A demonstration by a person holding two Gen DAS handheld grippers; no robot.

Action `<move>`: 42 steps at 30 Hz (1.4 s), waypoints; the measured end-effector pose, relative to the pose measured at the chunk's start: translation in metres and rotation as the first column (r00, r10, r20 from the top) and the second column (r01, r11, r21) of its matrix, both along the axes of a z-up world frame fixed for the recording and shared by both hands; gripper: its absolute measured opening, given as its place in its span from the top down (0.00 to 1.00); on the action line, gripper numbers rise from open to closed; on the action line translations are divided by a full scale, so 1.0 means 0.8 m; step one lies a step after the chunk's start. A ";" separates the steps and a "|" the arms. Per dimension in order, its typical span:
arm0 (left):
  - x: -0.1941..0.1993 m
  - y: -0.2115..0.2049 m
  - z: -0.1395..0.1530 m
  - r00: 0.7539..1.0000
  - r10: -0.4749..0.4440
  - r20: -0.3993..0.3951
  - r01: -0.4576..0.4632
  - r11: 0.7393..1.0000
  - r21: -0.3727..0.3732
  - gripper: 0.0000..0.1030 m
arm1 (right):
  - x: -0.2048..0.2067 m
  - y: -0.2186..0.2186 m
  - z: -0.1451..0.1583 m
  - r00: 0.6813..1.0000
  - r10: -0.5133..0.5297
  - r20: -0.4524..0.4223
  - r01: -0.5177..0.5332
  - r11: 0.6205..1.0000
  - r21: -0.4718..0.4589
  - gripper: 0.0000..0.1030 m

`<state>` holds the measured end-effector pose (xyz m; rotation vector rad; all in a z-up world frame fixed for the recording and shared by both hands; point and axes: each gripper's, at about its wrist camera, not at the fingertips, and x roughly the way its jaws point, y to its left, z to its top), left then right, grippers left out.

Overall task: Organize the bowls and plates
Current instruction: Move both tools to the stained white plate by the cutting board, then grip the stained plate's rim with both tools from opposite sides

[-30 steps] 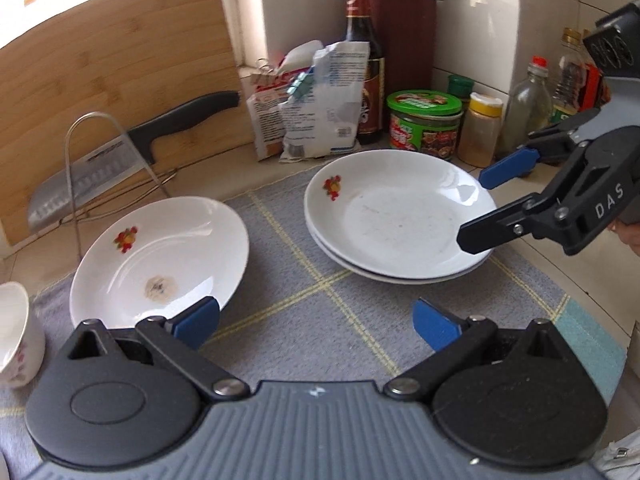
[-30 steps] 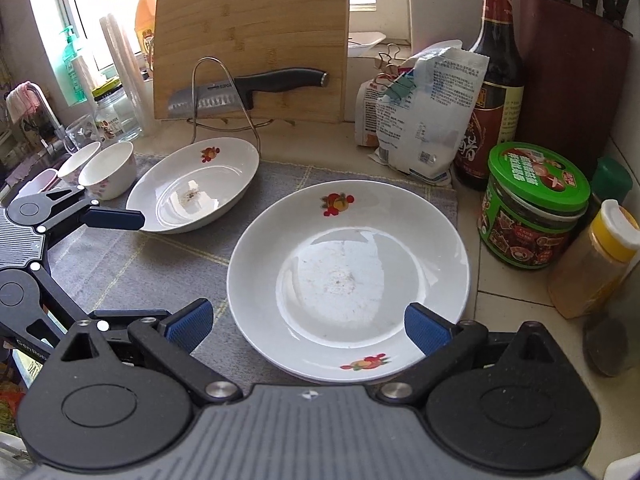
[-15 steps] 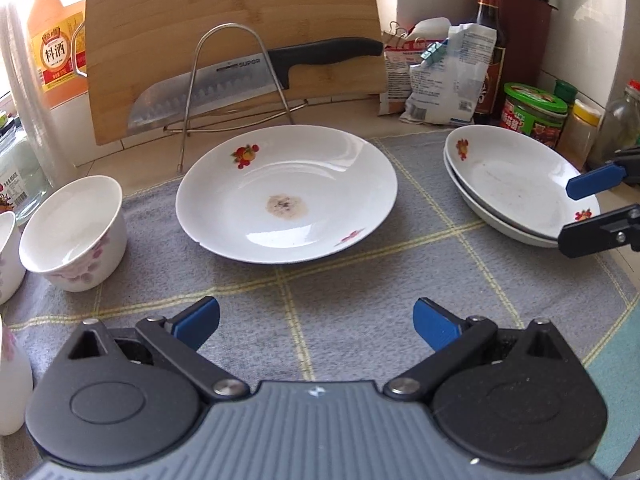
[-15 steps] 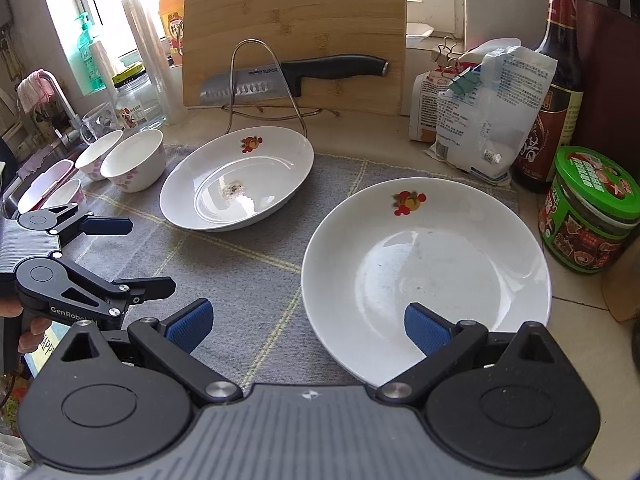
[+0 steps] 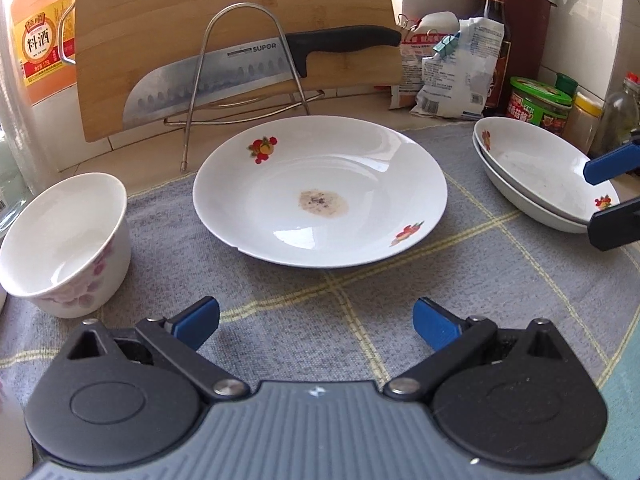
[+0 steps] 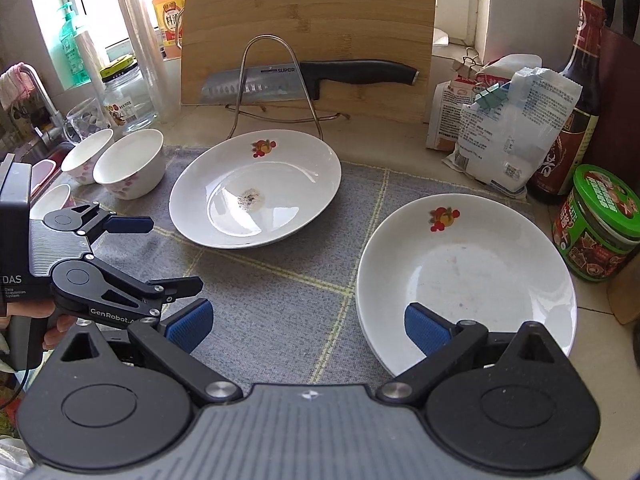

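Observation:
A single white plate with a fruit print and a brown stain [image 5: 320, 192] lies on the grey mat; it also shows in the right wrist view [image 6: 256, 188]. Two stacked white plates [image 5: 540, 184] sit to its right, also seen in the right wrist view [image 6: 468, 276]. My left gripper [image 5: 316, 320] is open and empty just in front of the single plate, also visible in the right wrist view [image 6: 162, 254]. My right gripper [image 6: 308, 326] is open and empty, its right finger [image 6: 426, 326] over the stack's near rim. A white floral bowl [image 5: 64, 244] stands at the left; two bowls [image 6: 128, 162] show in the right wrist view.
A bamboo cutting board [image 5: 236, 36] and a knife [image 5: 256, 68] on a wire rack stand behind the plates. Paper bags [image 6: 504, 128], a sauce bottle [image 6: 576, 100] and a green-lidded jar [image 6: 600, 224] crowd the right back. Jars and a sink tap [image 6: 36, 84] lie at far left.
My left gripper has swung left from the stacked plates and now faces the single stained plate. My right gripper has drawn back and left of the stack. Both stayed open.

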<state>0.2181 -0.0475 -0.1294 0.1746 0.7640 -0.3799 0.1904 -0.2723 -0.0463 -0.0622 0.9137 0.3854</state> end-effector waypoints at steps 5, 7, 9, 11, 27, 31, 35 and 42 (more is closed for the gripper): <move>0.008 0.002 -0.008 1.000 -0.021 -0.001 0.021 1.000 -0.008 0.01 | 0.008 0.017 0.002 1.000 0.001 -0.002 -0.001 1.000 -0.017 0.00; 0.009 0.002 -0.008 1.000 -0.029 0.004 0.029 1.000 -0.011 0.01 | 0.014 0.021 0.002 1.000 0.007 -0.003 -0.007 1.000 -0.018 0.00; 0.012 0.001 -0.008 0.999 -0.035 0.009 0.035 0.999 -0.011 0.01 | 0.020 0.026 0.003 1.000 0.013 -0.002 -0.013 1.000 -0.022 0.00; 0.015 -0.001 -0.008 0.999 -0.040 0.012 0.040 0.999 -0.012 0.01 | 0.028 0.030 0.004 1.000 0.024 -0.001 -0.024 1.000 -0.019 0.00; 0.032 -0.007 -0.011 0.999 -0.020 0.040 0.021 0.999 -0.024 0.00 | 0.111 0.047 -0.002 0.991 0.129 -0.031 -0.129 0.992 -0.008 0.00; 0.033 -0.008 -0.011 0.999 -0.011 0.041 0.012 1.000 -0.026 0.00 | 0.136 0.047 -0.009 0.988 0.147 -0.055 -0.147 0.989 0.009 0.00; 0.035 -0.008 -0.012 0.999 -0.012 0.046 0.013 1.000 -0.028 0.00 | 0.163 0.050 -0.019 0.982 0.172 -0.082 -0.170 0.985 0.026 0.00; 0.035 -0.008 -0.012 0.999 -0.008 0.048 0.010 1.000 -0.029 0.00 | 0.210 0.058 -0.046 0.970 0.199 -0.142 -0.194 0.980 0.046 0.00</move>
